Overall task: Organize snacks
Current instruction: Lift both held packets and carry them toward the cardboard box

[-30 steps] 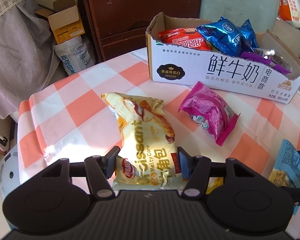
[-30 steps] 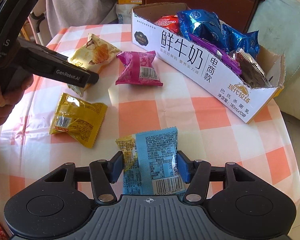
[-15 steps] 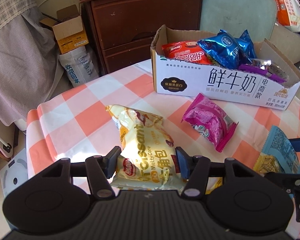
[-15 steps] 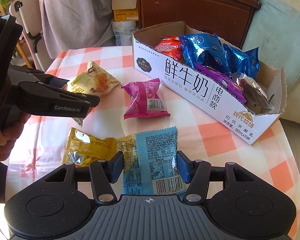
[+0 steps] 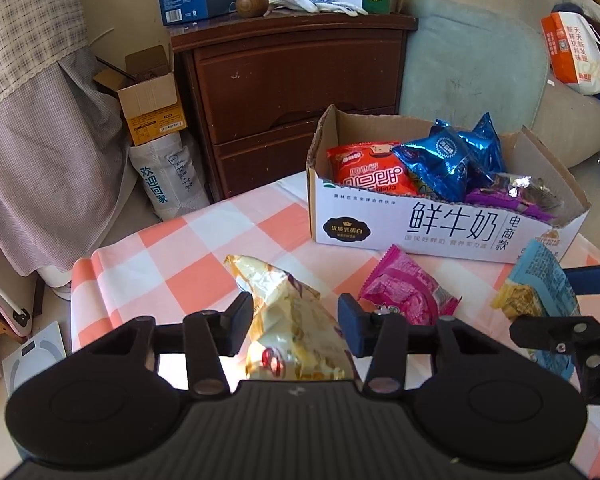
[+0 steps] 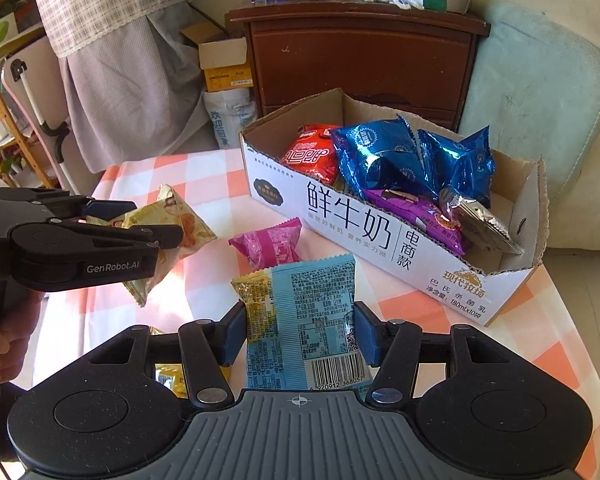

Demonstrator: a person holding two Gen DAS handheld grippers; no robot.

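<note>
My left gripper (image 5: 296, 314) is shut on a yellow croissant packet (image 5: 288, 320) and holds it above the checked table; it also shows in the right wrist view (image 6: 168, 224). My right gripper (image 6: 300, 332) is shut on a light blue snack packet (image 6: 308, 320), lifted off the table; that packet also shows in the left wrist view (image 5: 540, 284). A white cardboard box (image 6: 360, 236) at the back right of the table holds red, blue, purple and silver packets. A pink packet (image 6: 270, 242) lies on the cloth in front of the box.
A yellow packet (image 6: 172, 380) lies on the table under my right gripper. A brown wooden cabinet (image 5: 292, 96) stands behind the table, with a small open carton (image 5: 148, 96) and a white sack (image 5: 164, 176) to its left. A pale green cushion (image 6: 540, 100) is at the right.
Both grippers have lifted their packets off the table and moved toward the box. The croissant packet now hangs tilted in the left gripper.
</note>
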